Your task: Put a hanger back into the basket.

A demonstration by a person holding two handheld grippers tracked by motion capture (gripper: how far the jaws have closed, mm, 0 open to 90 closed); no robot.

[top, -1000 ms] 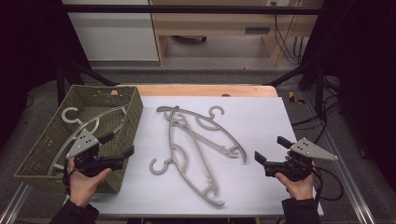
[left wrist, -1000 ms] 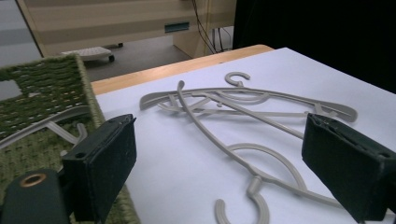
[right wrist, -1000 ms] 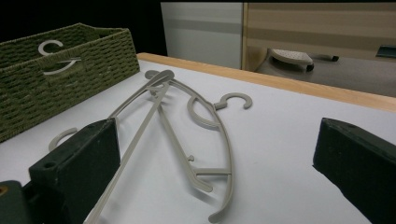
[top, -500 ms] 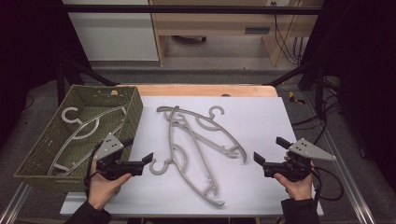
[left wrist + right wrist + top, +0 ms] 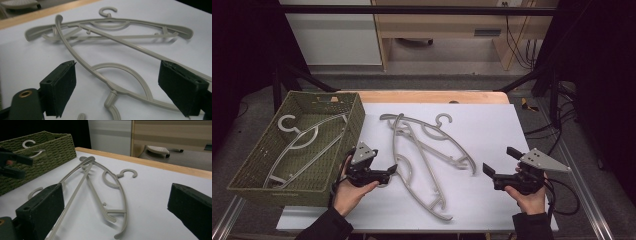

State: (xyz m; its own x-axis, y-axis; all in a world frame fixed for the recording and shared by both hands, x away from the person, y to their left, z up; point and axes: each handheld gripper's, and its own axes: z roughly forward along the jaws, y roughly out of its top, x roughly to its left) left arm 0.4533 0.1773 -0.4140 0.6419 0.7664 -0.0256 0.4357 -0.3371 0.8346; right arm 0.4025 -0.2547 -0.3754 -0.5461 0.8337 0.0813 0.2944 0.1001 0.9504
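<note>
Two grey plastic hangers lie crossed on the white table top (image 5: 512, 120). The long hanger (image 5: 418, 161) runs toward the front, and its hook end (image 5: 110, 100) sits between the jaws of my left gripper (image 5: 391, 171) (image 5: 117, 68). Those jaws have just been closing a little, but they still stand wide and the pads are off the plastic. The other hanger (image 5: 437, 145) has its hook (image 5: 107, 11) at the far side. A third hanger (image 5: 307, 140) lies inside the green woven basket (image 5: 358, 117). At the right front, my right gripper (image 5: 498, 159) (image 5: 116, 192) is open and holds nothing.
The basket takes up the table's left side, its near corner just behind my left hand. A wooden strip (image 5: 432, 96) borders the table's far edge. Black frame bars (image 5: 532, 75) rise at both back sides. White table surface spreads between the hangers and the right gripper.
My left gripper has moved right and down, from beside the basket's front corner to the long hanger's hook end. The right gripper has stayed in place.
</note>
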